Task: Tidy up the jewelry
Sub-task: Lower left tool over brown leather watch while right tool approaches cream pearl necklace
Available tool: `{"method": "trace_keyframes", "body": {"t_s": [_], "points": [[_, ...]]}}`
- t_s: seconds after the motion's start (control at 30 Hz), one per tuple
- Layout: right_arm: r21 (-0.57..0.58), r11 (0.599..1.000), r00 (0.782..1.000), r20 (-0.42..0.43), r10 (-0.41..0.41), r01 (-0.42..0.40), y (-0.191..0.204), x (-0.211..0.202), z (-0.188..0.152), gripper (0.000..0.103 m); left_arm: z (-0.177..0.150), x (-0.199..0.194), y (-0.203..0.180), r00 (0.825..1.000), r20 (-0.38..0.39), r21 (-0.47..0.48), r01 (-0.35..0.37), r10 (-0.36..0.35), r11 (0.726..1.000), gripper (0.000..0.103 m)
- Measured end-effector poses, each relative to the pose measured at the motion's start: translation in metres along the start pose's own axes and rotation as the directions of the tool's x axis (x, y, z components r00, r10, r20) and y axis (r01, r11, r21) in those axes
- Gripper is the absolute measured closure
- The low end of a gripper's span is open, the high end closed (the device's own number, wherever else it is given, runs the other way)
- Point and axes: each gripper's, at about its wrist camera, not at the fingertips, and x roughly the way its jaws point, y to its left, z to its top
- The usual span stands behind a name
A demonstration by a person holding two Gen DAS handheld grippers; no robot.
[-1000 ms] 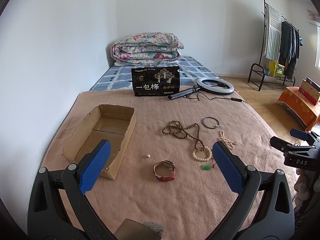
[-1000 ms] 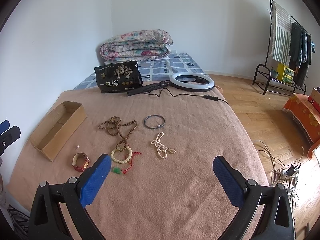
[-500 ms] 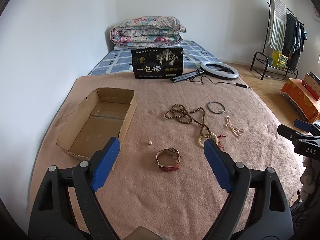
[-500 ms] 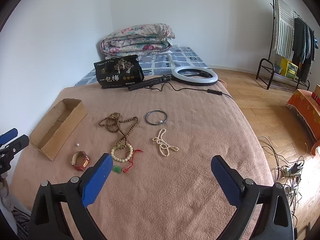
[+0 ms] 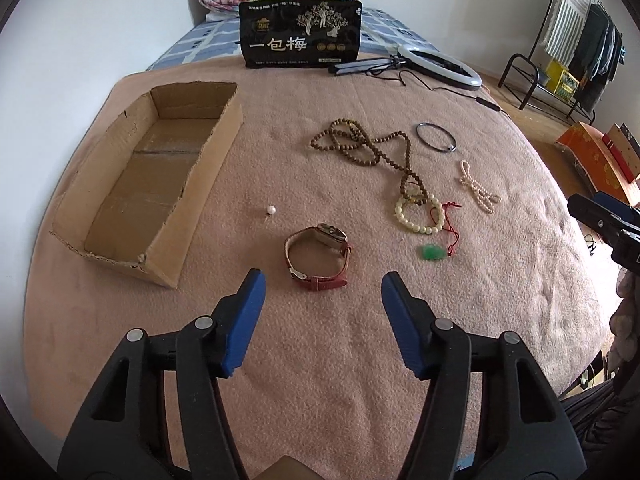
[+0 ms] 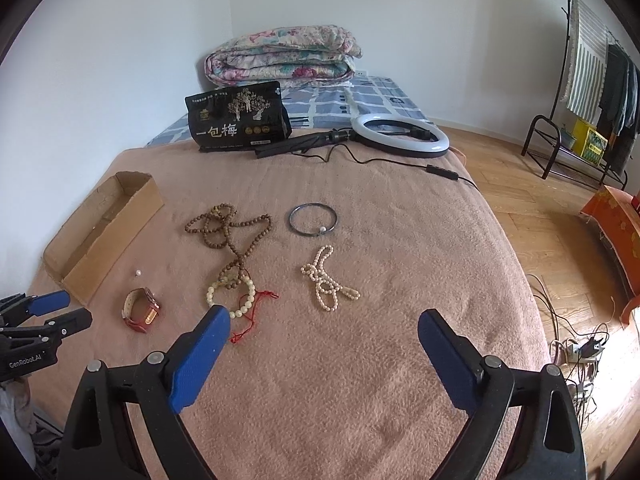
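Note:
Jewelry lies on a pink blanket. A red-strapped watch (image 5: 318, 257) sits just beyond my open, empty left gripper (image 5: 322, 285). A loose pearl (image 5: 271, 210) lies beside an empty cardboard box (image 5: 148, 172). A brown bead necklace (image 5: 364, 150), a cream bead bracelet (image 5: 418, 214) with red cord and green pendant (image 5: 432, 252), a dark bangle (image 5: 436, 138) and a pearl strand (image 5: 478, 192) lie further right. My right gripper (image 6: 324, 326) is open and empty, short of the pearl strand (image 6: 328, 280) and cream bracelet (image 6: 232, 292). The watch (image 6: 140, 310) is at its left.
A black snack bag (image 5: 300, 34), a ring light (image 5: 440, 64) with its cable and a folded quilt (image 6: 280, 56) sit at the far end of the bed. A wall runs along the left. Wooden floor, a clothes rack (image 6: 592, 92) and power cables (image 6: 576, 352) are to the right.
My left gripper has moved forward and down toward the watch, and its jaws have narrowed a little. My right gripper has edged forward toward the bracelet and pearl strand.

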Motion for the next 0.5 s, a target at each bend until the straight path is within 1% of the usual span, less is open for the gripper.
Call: {"method": "trace_keyframes", "body": {"t_s": [0.13,0.2,0.27,0.3,0.37,0.5], "points": [[0.016,0.999,0.998,-0.049,0.043,-0.042,-0.007,0.017,0.006,0.007,0.005,0.013,-0.001,1.000,-0.020,-0.006,0.015,-0.015,1.000,0.040],[0.024,0.998,0.996,-0.070,0.052,-0.051,-0.011,0.026,0.009,0.007,0.009,0.022,-0.002,0.999,-0.045,0.002,0.024,-0.024,1.000,0.040],[0.027,0.998,0.994,-0.092,0.066,-0.064,-0.014,0.036,0.012,0.007,0.011,0.028,-0.001,0.998,-0.062,-0.004,0.017,-0.017,1.000,0.037],[0.024,0.997,0.993,-0.099,0.072,-0.070,-0.015,0.042,0.014,0.007,0.011,0.031,0.000,0.998,-0.064,-0.009,0.012,-0.013,1.000,0.034],[-0.002,0.997,0.991,-0.111,0.073,-0.073,-0.015,0.053,0.017,0.007,0.014,0.037,0.002,0.997,-0.078,-0.016,0.013,-0.014,1.000,0.029],[-0.065,0.995,0.989,-0.135,0.065,-0.074,-0.013,0.077,0.021,0.007,0.016,0.050,0.003,0.993,-0.114,-0.018,0.003,-0.005,1.000,0.027]]}}
